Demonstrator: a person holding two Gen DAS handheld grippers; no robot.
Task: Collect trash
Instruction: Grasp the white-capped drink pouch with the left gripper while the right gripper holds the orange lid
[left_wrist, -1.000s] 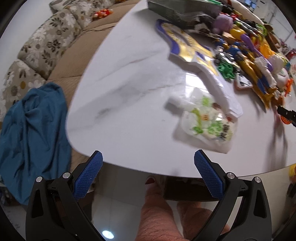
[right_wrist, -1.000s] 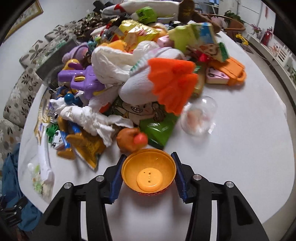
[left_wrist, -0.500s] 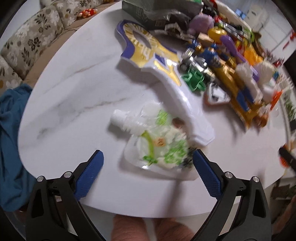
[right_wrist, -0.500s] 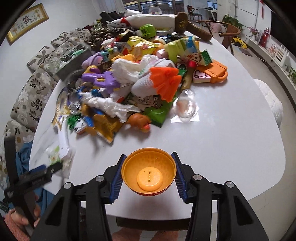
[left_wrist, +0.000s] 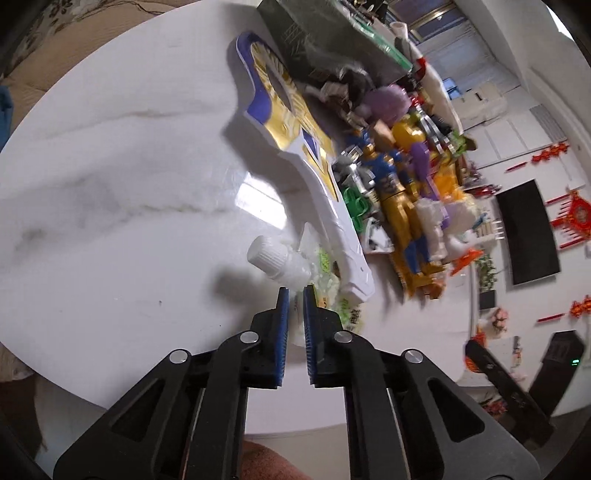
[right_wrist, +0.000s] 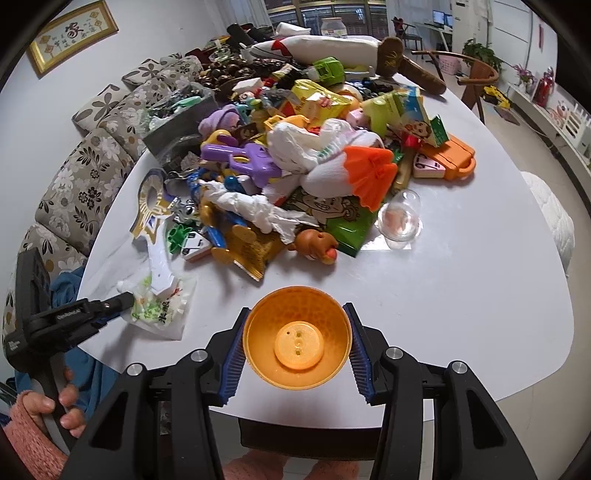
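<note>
A clear drink pouch (left_wrist: 321, 284) with a white screw cap (left_wrist: 267, 254) and green print lies at the near left corner of the white table (left_wrist: 110, 221). My left gripper (left_wrist: 294, 291) is shut on the pouch's near edge; it also shows in the right wrist view (right_wrist: 123, 301) at the pouch (right_wrist: 162, 310). My right gripper (right_wrist: 297, 343) is shut on an orange plastic bowl (right_wrist: 297, 343) and holds it above the table's near edge.
A big heap of toys, wrappers and crumpled tissue (right_wrist: 306, 155) covers the table's middle and far side. A blue-gold toy sword (left_wrist: 295, 140) lies beside the pouch. A clear dome (right_wrist: 400, 218) sits to the right. A floral sofa (right_wrist: 85, 170) stands on the left.
My left gripper moved in over the table and closed its jaws on the pouch. My right gripper pulled back and up with the orange bowl.
</note>
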